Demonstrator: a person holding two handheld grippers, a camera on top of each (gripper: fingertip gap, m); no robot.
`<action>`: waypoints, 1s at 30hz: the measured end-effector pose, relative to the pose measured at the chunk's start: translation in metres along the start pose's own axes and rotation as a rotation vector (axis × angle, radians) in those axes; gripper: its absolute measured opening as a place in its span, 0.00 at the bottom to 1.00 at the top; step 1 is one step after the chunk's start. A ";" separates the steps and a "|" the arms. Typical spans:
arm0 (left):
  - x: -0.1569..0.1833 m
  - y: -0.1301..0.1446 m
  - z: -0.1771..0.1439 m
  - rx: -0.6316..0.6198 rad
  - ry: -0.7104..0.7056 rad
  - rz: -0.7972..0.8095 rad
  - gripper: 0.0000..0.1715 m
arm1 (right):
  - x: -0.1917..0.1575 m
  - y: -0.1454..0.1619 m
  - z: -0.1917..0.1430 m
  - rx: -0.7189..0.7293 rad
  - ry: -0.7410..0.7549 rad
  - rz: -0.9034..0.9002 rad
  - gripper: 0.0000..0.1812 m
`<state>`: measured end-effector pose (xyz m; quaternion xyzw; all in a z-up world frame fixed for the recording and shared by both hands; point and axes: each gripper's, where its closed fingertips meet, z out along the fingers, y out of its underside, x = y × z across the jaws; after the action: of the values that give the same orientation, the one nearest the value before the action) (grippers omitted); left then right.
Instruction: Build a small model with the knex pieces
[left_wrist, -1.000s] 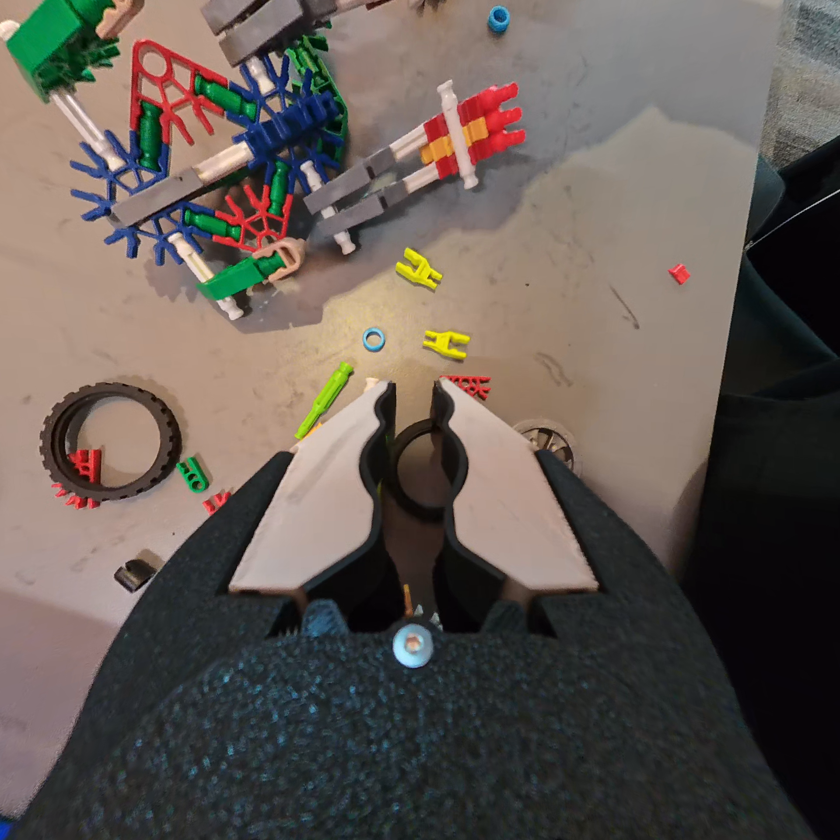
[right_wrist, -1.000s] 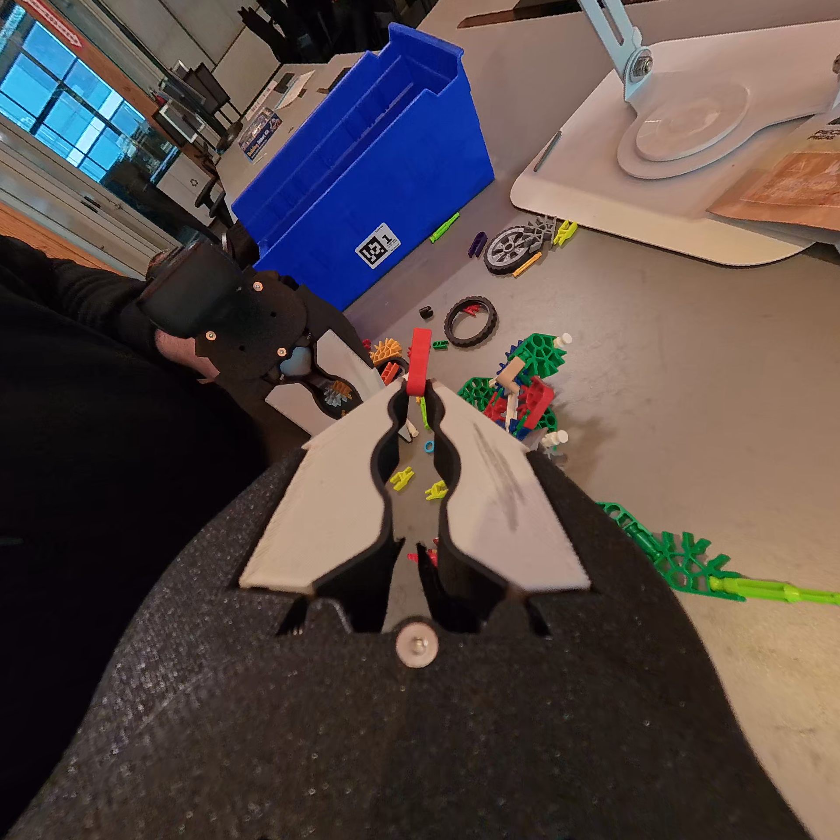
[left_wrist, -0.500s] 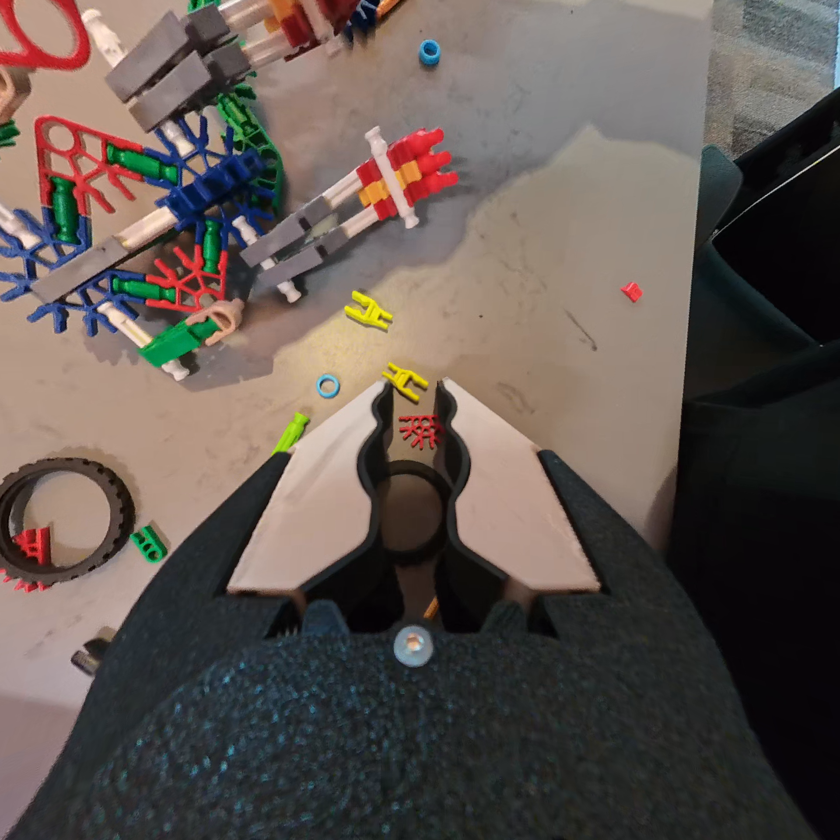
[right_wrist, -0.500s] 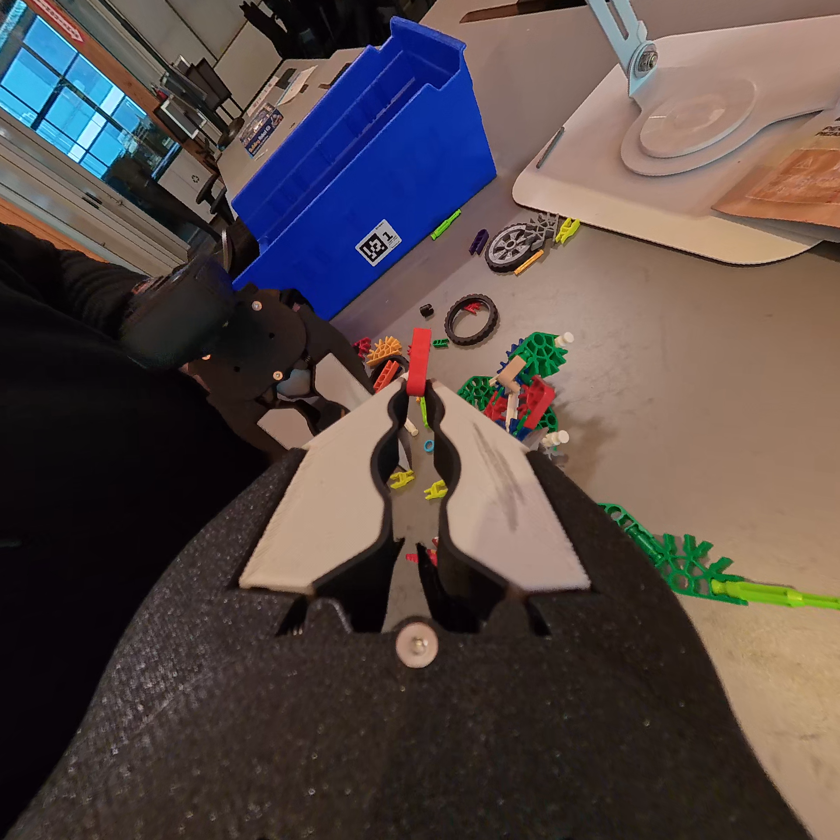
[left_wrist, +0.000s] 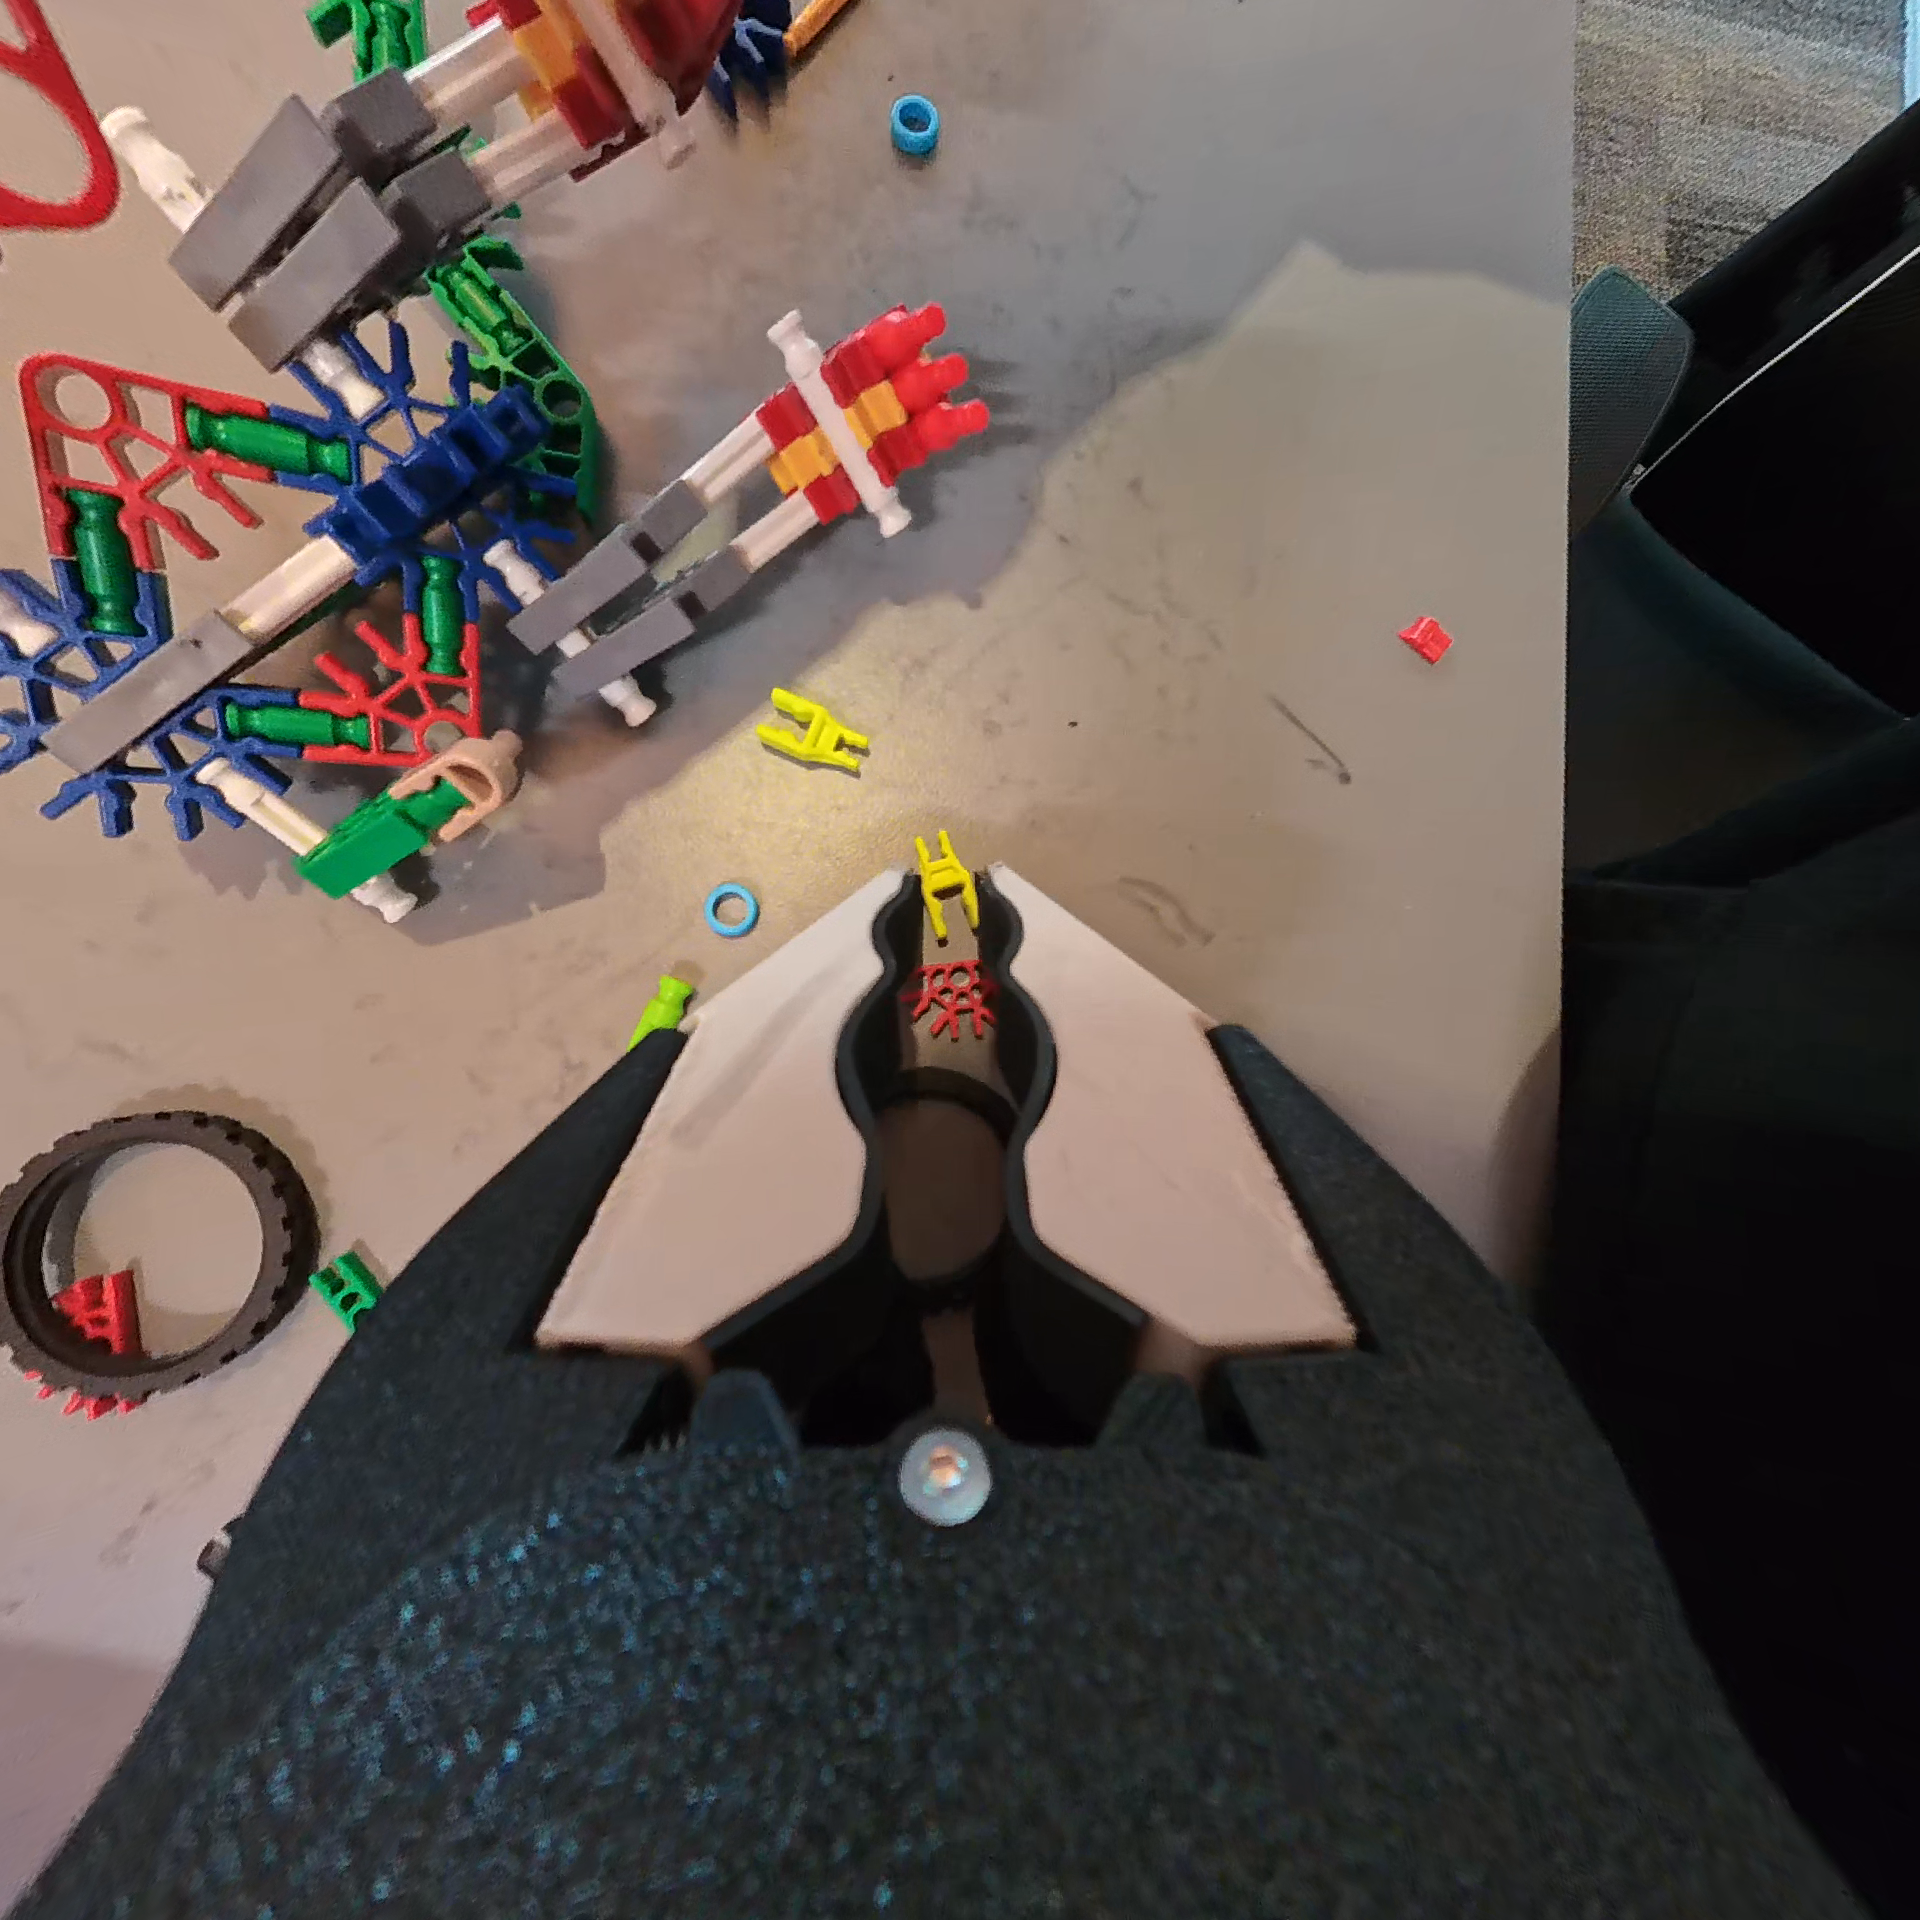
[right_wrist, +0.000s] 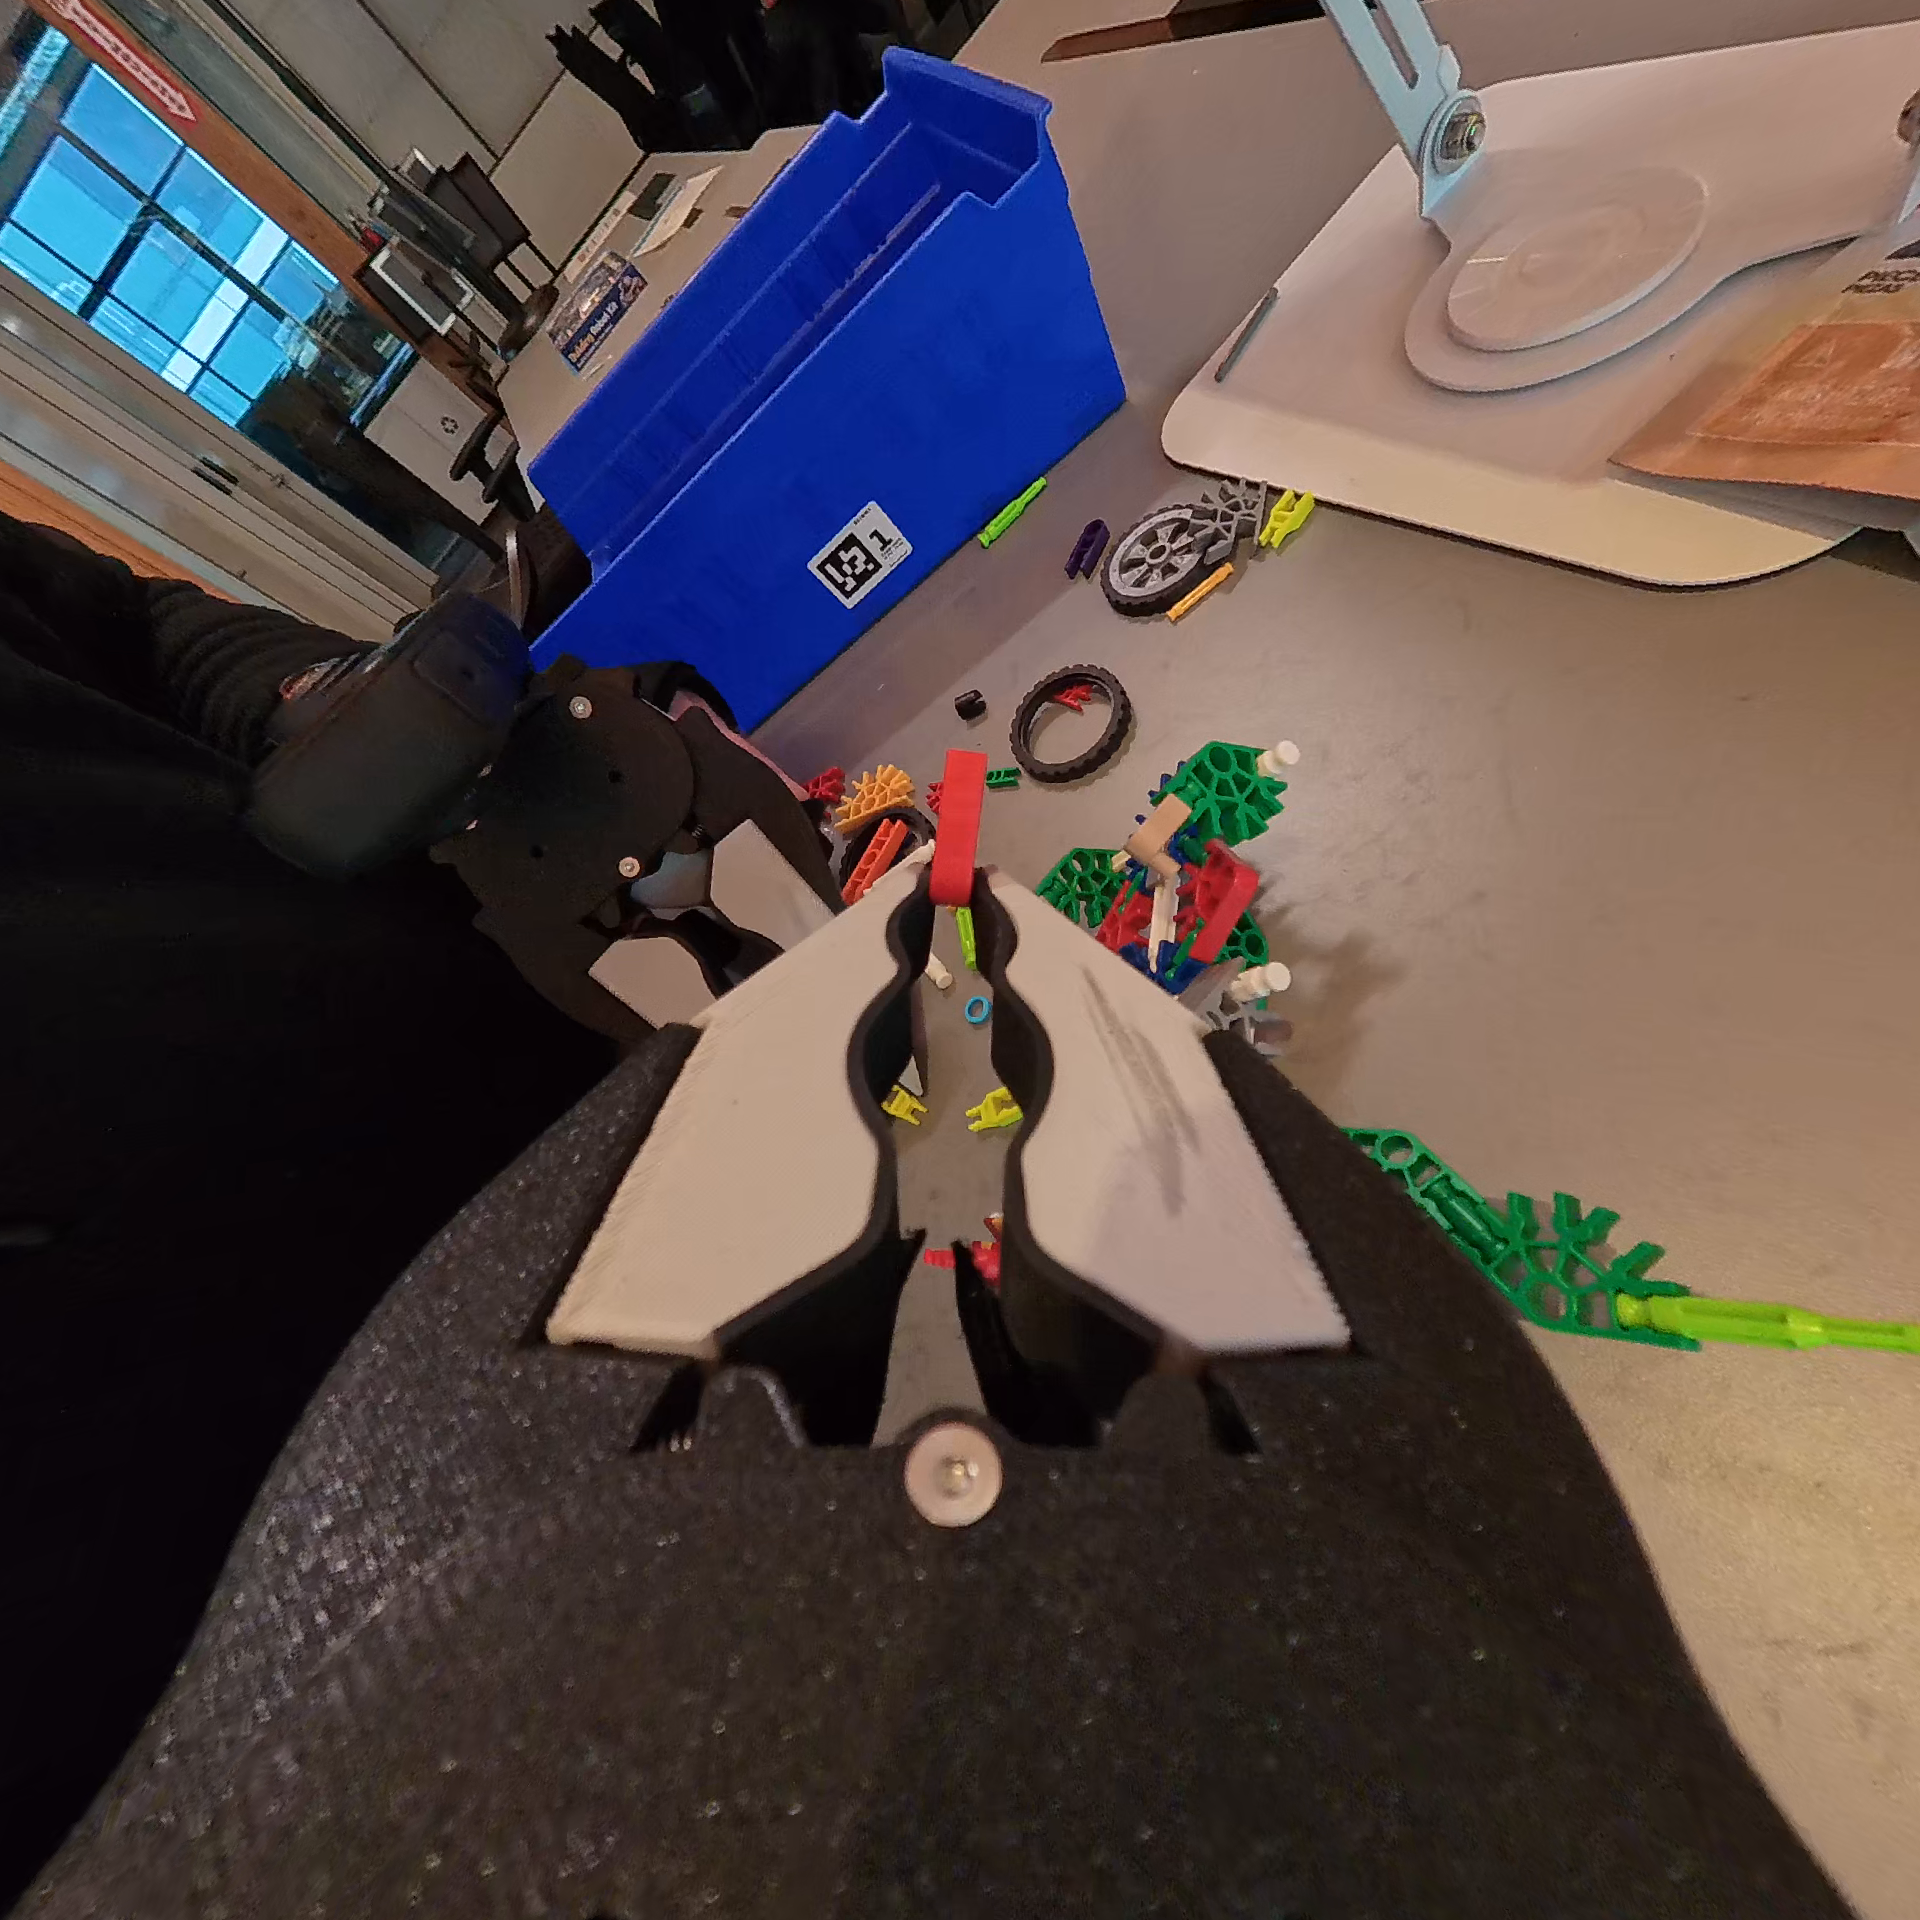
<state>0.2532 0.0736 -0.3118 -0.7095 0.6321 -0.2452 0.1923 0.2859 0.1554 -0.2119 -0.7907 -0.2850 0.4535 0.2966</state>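
Your left tongs (left_wrist: 943, 883) have slid forward to bracket the yellow clip (left_wrist: 943, 885) on the table (left_wrist: 1195, 582), jaws slightly apart, nothing gripped. Your right tongs (right_wrist: 954, 883) pinch a red piece (right_wrist: 958, 821). Centre before closing.

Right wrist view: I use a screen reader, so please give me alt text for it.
The right gripper grips a red piece upright at its tips, jaws shut on it, above a grey table strewn with colourful construction-toy parts. A blue bin stands behind, and the left gripper is at left.
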 end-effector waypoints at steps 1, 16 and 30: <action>0.000 0.000 -0.001 0.003 -0.002 -0.002 0.05 | 0.000 0.000 0.000 -0.001 0.000 0.000 0.03; -0.001 0.005 -0.019 0.057 -0.033 -0.059 0.04 | -0.010 0.000 0.008 -0.020 -0.009 -0.015 0.03; 0.007 0.016 -0.041 0.124 -0.071 -0.097 0.05 | -0.042 0.010 0.024 -0.042 -0.010 -0.022 0.03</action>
<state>0.2166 0.0656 -0.2878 -0.7343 0.5733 -0.2675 0.2462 0.2484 0.1233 -0.2065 -0.7912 -0.3047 0.4481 0.2834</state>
